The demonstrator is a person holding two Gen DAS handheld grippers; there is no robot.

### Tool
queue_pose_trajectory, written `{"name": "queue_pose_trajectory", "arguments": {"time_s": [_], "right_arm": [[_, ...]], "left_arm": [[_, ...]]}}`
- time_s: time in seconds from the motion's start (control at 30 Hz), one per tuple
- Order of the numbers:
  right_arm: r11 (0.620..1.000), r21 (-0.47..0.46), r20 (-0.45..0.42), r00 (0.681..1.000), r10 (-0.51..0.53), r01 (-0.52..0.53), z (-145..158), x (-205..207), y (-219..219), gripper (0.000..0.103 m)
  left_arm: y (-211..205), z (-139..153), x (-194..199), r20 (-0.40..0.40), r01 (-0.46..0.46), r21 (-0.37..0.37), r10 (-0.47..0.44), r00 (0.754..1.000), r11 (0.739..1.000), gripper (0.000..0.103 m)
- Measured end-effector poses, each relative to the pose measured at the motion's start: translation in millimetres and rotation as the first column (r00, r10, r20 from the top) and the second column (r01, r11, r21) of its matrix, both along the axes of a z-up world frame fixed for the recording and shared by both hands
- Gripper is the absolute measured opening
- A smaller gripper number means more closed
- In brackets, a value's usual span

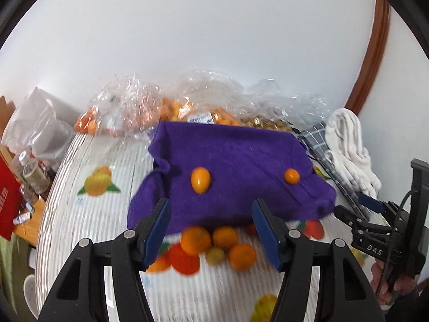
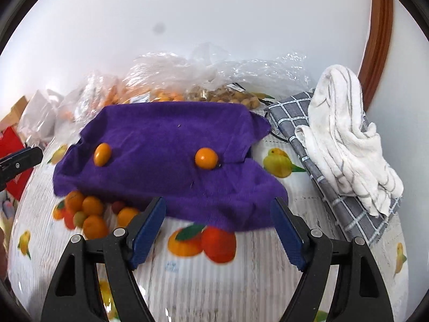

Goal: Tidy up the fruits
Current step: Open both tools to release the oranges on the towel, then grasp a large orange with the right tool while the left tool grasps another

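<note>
Lying spread across the striped, fruit-printed tablecloth point(image 2: 241, 281): a purple cloth point(image 1: 236, 161), the landmark for the rest. Resting on top of that cloth, two small orange fruits: an oval one point(image 1: 200, 180) toward its left half, a rounder one point(image 1: 291, 176) toward its right half, well apart from each other. Sitting just off the cloth's near edge, toward its left end, a cluster of small oranges point(image 1: 214, 244), some tucked partly under the hem.

Hovering before the cloth's near edge, left gripper point(image 1: 211, 228), jaws standing moderately apart with nothing between the blue pads point(image 1: 158, 230); the oval fruit lying beyond the fingertips, roughly in line with the gap, the orange cluster showing just below and between the fingers without touching them. Hovering likewise at the cloth's near right corner, right gripper point(image 2: 218, 228), jaws standing wide and gripping nothing; the rounder fruit point(image 2: 206, 158) lying farther up the cloth, past the tips, the oval one point(image 2: 102, 154) off to their left.

Piling up behind the cloth's far edge, clear plastic bags of fruit point(image 1: 171, 107). Lying to the cloth's right, a grey checked towel point(image 2: 316, 145) with a crumpled white towel point(image 2: 346, 139) on it.
</note>
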State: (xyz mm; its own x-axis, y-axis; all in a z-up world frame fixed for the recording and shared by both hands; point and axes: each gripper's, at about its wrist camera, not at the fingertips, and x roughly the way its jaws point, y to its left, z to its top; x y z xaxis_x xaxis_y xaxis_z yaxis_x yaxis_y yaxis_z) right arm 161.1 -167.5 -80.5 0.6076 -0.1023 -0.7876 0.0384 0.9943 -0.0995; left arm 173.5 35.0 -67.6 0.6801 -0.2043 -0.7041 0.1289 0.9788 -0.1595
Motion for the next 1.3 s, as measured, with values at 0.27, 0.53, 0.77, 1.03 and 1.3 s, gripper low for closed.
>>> {"name": "queue_pose_trajectory", "arguments": {"time_s": [0.27, 0.53, 0.77, 1.03, 1.3], "right_arm": [[0.999, 0.044, -0.026, 1.000, 0.010, -0.008, -2.1, -30.2, 3.3, 0.077], [0.998, 0.065, -0.034, 0.999, 0.030, -0.028, -23.1, -44.6, 12.5, 0.070], [0.991, 0.090, -0.045, 0.993, 0.105, -0.100, -49.6, -47.2, 31.1, 0.057], [0.970, 0.195, -0.029, 0.988, 0.153, -0.145, -61.8, -39.4, 48.9, 0.052], [0.960, 0.231, -0.061, 0.982, 0.176, -0.158, -82.1, -14.7, 64.8, 0.052]], "left_arm": [[13.7, 0.8, -45.7, 0.040, -0.074, 0.048, 0.072, 0.997, 0.996, 0.060], [44.1, -36.5, -59.6, -0.067, -0.137, 0.035, 0.140, 0.988, 0.990, 0.060], [54.9, -70.2, -72.3, -0.106, -0.177, 0.043, 0.181, 0.978, 0.983, 0.060], [51.5, -93.6, -70.8, -0.136, -0.175, 0.073, 0.184, 0.974, 0.982, 0.060], [57.3, -106.9, -72.9, -0.145, -0.184, 0.060, 0.191, 0.971, 0.981, 0.060]]}}
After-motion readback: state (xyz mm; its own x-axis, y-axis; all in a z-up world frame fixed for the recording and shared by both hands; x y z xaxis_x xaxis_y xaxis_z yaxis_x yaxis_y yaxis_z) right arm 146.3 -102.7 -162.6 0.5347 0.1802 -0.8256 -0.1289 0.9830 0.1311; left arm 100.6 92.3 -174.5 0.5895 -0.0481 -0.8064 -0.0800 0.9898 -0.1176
